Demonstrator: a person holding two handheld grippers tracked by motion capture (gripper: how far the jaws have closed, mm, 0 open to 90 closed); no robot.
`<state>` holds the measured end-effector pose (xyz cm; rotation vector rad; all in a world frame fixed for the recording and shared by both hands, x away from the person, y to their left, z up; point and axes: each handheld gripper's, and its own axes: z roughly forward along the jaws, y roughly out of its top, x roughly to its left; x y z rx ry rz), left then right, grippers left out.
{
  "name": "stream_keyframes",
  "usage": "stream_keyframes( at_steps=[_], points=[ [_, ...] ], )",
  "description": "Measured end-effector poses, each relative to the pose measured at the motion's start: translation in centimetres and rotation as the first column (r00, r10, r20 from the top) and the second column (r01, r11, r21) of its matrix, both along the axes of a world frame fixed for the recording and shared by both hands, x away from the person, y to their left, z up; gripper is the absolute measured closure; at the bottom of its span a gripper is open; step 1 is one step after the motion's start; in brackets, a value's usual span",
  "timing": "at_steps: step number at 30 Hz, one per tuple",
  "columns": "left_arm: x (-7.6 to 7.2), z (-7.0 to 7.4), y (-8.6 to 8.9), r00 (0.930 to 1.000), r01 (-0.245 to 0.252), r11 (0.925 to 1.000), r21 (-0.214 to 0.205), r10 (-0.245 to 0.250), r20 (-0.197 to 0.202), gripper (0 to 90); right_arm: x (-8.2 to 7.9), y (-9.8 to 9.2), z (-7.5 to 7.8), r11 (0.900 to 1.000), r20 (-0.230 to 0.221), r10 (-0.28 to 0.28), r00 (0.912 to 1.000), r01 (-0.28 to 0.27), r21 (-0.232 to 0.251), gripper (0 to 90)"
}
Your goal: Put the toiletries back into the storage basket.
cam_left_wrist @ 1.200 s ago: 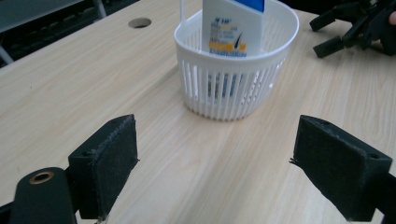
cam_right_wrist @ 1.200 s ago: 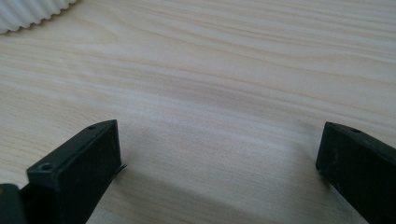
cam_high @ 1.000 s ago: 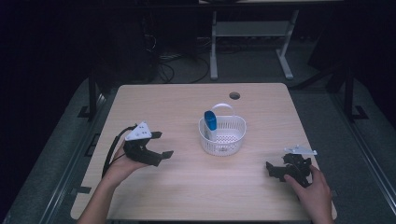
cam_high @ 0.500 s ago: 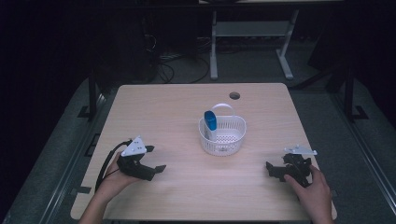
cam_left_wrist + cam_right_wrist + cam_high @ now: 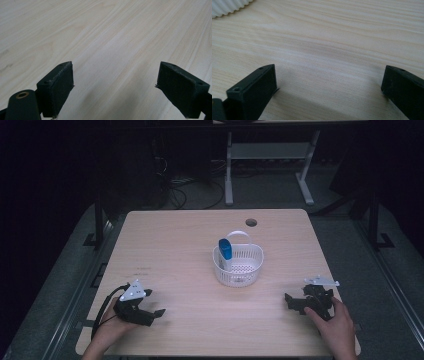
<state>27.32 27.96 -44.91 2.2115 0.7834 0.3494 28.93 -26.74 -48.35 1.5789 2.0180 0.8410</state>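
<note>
White basket (image 5: 238,265) sitting a little past the table's (image 5: 175,240) centre, toward the far edge, upright, handle arched over the top. Blue-capped bottle (image 5: 225,251) standing inside, leaning against the basket's left wall, cap poking above the rim. Basket well apart from both tools.

Left gripper (image 5: 150,312) down near the front left corner, resting low on the wood, held in a hand, cable looping off the table edge. Jaws spread wide in the left gripper view, bare wood grain between the pads (image 5: 58,85), nothing gripped. Right gripper (image 5: 291,301) parked near the front right corner, also cradled in a hand. Jaws wide apart there too, nothing between the pads (image 5: 254,92), just tabletop, with a sliver of the basket's ribbed wall (image 5: 229,7) peeking in at the top left corner of the right gripper view.

Looks like a pause, both tools idle and empty. Risks from here, judged from the layout: light plastic basket, likely to skid or tip if nudged on one wall by a single jaw. Tall bottle leaning, not seated flat, so prone to toppling inside if bumped at the cap. Thin handle likely to slip from a shallow pinch. Left cable draped at the edge, liable to snag on a long reach toward the centre.
</note>
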Motion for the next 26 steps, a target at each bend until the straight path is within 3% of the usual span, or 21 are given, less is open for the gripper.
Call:
stream_keyframes(
  at_steps=[5,8,12,15,19,26],
  points=[
    [-0.5,-0.6,0.6,0.9998,-0.020,0.9996,0.022,0.020,-0.003,13.4,0.0,0.0,0.0,1.0000,0.000,0.000,1.0000,0.000,0.000,0.0],
    [-0.7,-1.1,0.8,0.9997,-0.023,0.9976,0.066,0.023,-0.003,13.4,0.0,0.0,0.0,1.0000,-0.001,-0.001,1.0000,0.001,0.001,0.0],
    [-0.5,-1.8,0.9,0.9995,-0.024,0.9968,0.076,0.025,-0.019,13.4,0.0,0.0,0.0,1.0000,0.000,0.000,1.0000,0.000,0.000,0.0],
    [-0.3,-2.1,1.1,0.9988,-0.028,0.9985,0.048,0.030,-0.039,13.2,0.0,0.0,0.0,1.0000,0.000,0.000,1.0000,0.000,0.000,0.0],
    [-0.4,-2.6,1.3,0.9999,-0.014,0.9999,0.009,0.014,-0.010,13.2,0.0,0.0,0.0,1.0000,0.000,0.000,1.0000,0.000,0.000,0.0],
    [-0.4,-2.6,1.4,0.9999,-0.012,0.9999,0.009,0.012,-0.011,13.3,0.0,0.0,0.0,1.0000,-0.001,-0.002,1.0000,0.002,0.003,0.0]
  ],
)
